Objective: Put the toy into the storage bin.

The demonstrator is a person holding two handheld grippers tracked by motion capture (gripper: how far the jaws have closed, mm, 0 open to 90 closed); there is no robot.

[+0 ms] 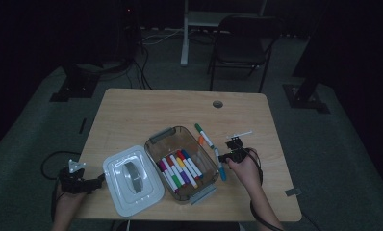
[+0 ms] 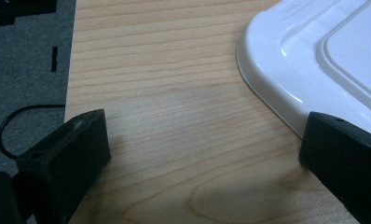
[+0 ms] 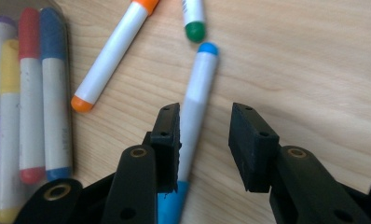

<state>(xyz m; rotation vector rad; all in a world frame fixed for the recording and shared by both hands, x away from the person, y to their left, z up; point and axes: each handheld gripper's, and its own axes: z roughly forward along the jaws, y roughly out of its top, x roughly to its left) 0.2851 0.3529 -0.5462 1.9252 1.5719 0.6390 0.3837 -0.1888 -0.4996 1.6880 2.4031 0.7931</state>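
Note:
A blue-capped white marker (image 3: 197,98) lies on the wooden table (image 1: 146,110), just right of a clear plastic bin (image 1: 157,137). My right gripper (image 3: 205,114) stands over the marker with its jaws on either side of it. The left jaw sits against the barrel and the right jaw stands apart from it, so the gripper is open. In the high view the right gripper (image 1: 226,157) is beside the bin's right wall. My left gripper (image 2: 202,135) rests open at the table's left front edge, nothing between its jaws, next to the white lid (image 2: 314,60).
An orange-capped marker (image 3: 111,56) and a green-capped marker (image 3: 193,18) lie on the table beyond the blue one. Several coloured markers (image 1: 180,168) lie inside the bin. The white lid (image 1: 132,179) lies flat left of the bin. A chair (image 1: 240,43) stands behind the table.

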